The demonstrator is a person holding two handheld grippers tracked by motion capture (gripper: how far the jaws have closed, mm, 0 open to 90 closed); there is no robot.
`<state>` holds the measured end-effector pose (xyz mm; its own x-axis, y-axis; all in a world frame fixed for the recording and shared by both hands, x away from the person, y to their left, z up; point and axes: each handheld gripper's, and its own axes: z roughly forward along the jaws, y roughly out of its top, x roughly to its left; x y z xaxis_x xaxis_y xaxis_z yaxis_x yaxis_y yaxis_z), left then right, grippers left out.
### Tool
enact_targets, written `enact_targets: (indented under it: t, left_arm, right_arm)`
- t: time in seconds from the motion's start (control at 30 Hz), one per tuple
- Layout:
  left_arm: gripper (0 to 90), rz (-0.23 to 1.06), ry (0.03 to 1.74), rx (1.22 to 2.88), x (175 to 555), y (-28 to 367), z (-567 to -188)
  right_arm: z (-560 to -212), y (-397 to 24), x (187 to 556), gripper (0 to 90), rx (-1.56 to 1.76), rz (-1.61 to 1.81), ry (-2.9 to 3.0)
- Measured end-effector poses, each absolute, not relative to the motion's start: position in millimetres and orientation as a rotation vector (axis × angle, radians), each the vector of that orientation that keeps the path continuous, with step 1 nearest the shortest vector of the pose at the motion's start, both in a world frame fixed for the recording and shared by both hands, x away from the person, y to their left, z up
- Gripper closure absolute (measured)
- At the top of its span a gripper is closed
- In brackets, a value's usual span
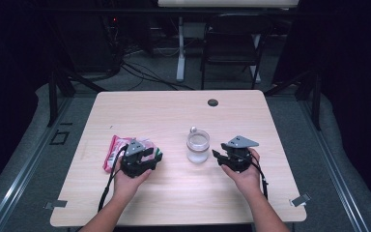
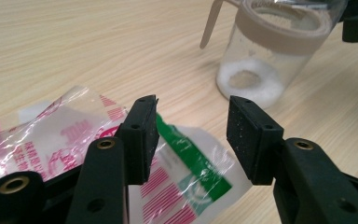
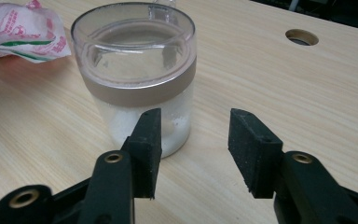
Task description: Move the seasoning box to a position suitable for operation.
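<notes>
A pink-and-white plastic bag (image 1: 116, 149) with a green stripe lies on the table's left half. My left gripper (image 1: 149, 157) stands open over the bag's right end; in the left gripper view the green-striped end (image 2: 191, 154) lies below the open jaws (image 2: 193, 109), and the pads do not press on it. A clear jar (image 1: 198, 146) with a tan band and white powder at its bottom stands mid-table. My right gripper (image 1: 219, 156) is just right of it and open. In the right gripper view the jar (image 3: 140, 79) stands just beyond the left jaw, with nothing between the jaws (image 3: 193, 140).
The wooden table (image 1: 183, 193) has a round cable hole (image 1: 213, 102) near its far edge. A thin tan handle (image 2: 211, 25) sticks up beside the jar's rim. A folding chair (image 1: 232, 46) and cables stand on the floor beyond the table.
</notes>
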<state>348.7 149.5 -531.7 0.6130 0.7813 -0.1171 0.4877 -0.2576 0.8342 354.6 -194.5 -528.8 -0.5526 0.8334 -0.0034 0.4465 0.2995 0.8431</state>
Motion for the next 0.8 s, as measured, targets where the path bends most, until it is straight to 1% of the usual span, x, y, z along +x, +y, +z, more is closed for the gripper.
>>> enact_targets:
  t: [0.07, 0.1, 0.13, 0.17, 0.2, 0.3, 0.37, 0.47, 0.53, 0.57, 0.6, 0.67, 0.73, 0.8]
  left_arm:
    - [52.9, 0.381, 1.016, 1.911, 350.8, 144.4, -528.5]
    - [53.3, 0.378, 1.011, 1.922, 352.3, 140.7, -526.6]
    - [53.3, 0.390, 1.005, 1.934, 353.2, 136.2, -524.1]
    - [53.2, 0.416, 1.000, 1.937, 354.0, 130.0, -521.0]
    - [52.5, 0.415, 1.004, 1.929, 355.4, 124.6, -518.6]
    - [52.4, 0.403, 1.014, 1.924, 361.7, 109.5, -513.9]
    - [60.2, 0.390, 1.020, 1.932, 367.8, 98.6, -513.6]
    - [67.5, 0.378, 1.071, 1.899, 376.1, 84.2, -515.9]
    - [73.9, 0.356, 1.098, 1.883, 380.6, 78.0, -518.3]
    - [75.7, 0.338, 1.114, 1.872, 383.9, 74.4, -520.2]
    - [77.6, 0.341, 1.129, 1.868, 385.7, 71.9, -521.4]
    - [84.5, 0.368, 1.147, 1.877, 390.0, 66.9, -524.2]
    - [88.1, 0.375, 1.152, 1.881, 393.2, 63.9, -526.6]
    - [89.8, 0.356, 1.160, 1.876, 394.1, 60.4, -528.3]
  right_arm:
    - [-528.1, -195.2, 356.2, 56.7, 1.149, 1.183, 2.114]
    - [-526.5, -198.6, 359.3, 60.0, 1.162, 1.189, 2.100]
    - [-526.5, -198.6, 359.3, 60.0, 1.162, 1.189, 2.100]
    - [-526.1, -200.6, 361.3, 61.8, 1.177, 1.197, 2.088]
    - [-525.8, -203.1, 364.4, 64.7, 1.202, 1.210, 2.076]
    - [-525.8, -208.2, 371.3, 69.6, 1.241, 1.236, 2.062]
    - [-526.7, -208.9, 375.9, 72.7, 1.253, 1.253, 2.054]
    - [-527.0, -208.8, 383.6, 75.6, 1.253, 1.262, 2.055]
    - [-526.2, -208.7, 389.4, 78.4, 1.250, 1.273, 2.053]
    - [-525.9, -209.0, 391.5, 79.7, 1.246, 1.271, 2.057]
    - [-526.5, -208.6, 395.0, 81.1, 1.250, 1.282, 2.053]
    - [-529.4, -206.7, 402.0, 85.6, 1.261, 1.315, 2.074]
    - [-531.1, -203.2, 405.3, 87.2, 1.251, 1.305, 2.093]
    - [-532.2, -199.2, 407.8, 88.2, 1.236, 1.306, 2.115]
